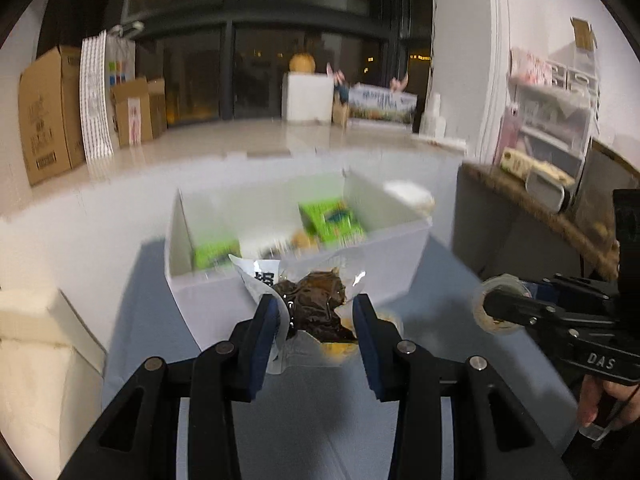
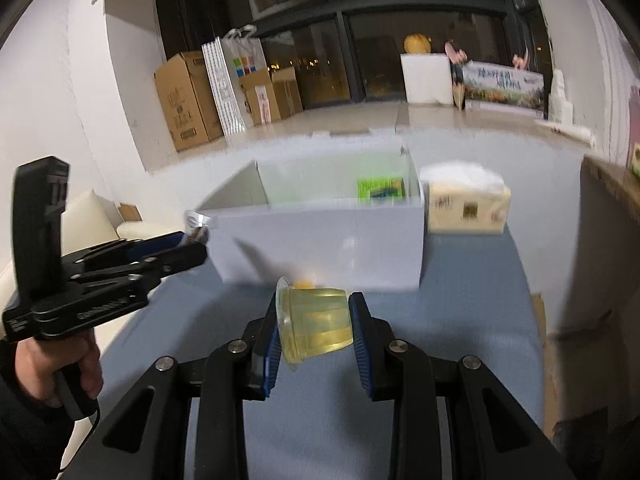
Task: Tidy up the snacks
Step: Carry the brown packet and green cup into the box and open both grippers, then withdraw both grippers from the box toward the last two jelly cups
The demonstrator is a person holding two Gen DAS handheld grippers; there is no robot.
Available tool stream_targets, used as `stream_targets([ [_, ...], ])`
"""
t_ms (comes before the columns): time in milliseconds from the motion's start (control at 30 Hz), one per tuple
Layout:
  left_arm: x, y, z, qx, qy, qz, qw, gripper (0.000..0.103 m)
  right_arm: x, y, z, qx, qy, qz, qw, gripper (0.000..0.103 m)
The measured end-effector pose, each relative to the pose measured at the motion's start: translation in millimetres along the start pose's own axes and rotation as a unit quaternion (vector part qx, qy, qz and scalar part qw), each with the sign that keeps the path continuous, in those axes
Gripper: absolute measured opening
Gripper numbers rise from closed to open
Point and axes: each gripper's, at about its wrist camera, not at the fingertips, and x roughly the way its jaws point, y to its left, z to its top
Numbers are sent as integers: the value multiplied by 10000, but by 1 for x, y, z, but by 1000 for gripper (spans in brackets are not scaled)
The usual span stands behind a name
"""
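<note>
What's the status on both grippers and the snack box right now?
Left gripper shut on clear pouch of dark brown snack. Right gripper shut on clear yellow jelly cup. White open box ahead, path clear.

I count two claws: my left claw (image 1: 316,322) and my right claw (image 2: 314,330). One white box (image 1: 304,280) sits on the counter (image 1: 152,304). Two green packs (image 1: 334,220) lie inside it. One clear pouch (image 1: 316,300) of dark food. One yellow jelly cup (image 2: 316,322). One tissue pack (image 2: 466,204) beside the box.
</note>
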Motion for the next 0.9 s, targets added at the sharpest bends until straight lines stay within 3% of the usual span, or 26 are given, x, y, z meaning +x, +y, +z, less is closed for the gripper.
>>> stream_targets([
  [100, 6, 10, 31, 29, -125, 83, 9999, 43, 12, -2, 32, 34, -95, 115, 9999, 34],
  [267, 42, 30, 58, 37, 29, 127, 9999, 43, 55, -8, 79, -43, -55, 76, 9999, 34],
  [500, 93, 53, 55, -28, 390, 265, 9989, 44, 114, -32, 102, 57, 244, -73, 9997, 34],
  [567, 103, 58, 51, -55, 488, 268, 9984, 49, 125, -38, 101, 98, 304, -74, 9995, 35],
  [600, 109, 61, 49, -103, 596, 318, 9977, 51, 128, -41, 100, 149, 329, -49, 9993, 37],
  [633, 114, 62, 48, -140, 663, 332, 9972, 67, 132, -43, 99, 195, 369, -63, 9991, 46],
  [667, 119, 66, 46, -233, 778, 283, 9963, 97, 135, -46, 98, 270, 423, -87, 9987, 78],
  [700, 119, 67, 44, -258, 769, 302, 9962, 103, 135, -48, 96, 324, 365, -92, 9988, 96],
  [833, 117, 64, 39, -170, 677, 375, 9969, 103, 129, -50, 90, 342, 254, -119, 9990, 97],
  [900, 114, 63, 38, -191, 647, 374, 9970, 103, 123, -49, 86, 335, 213, -123, 9991, 103],
])
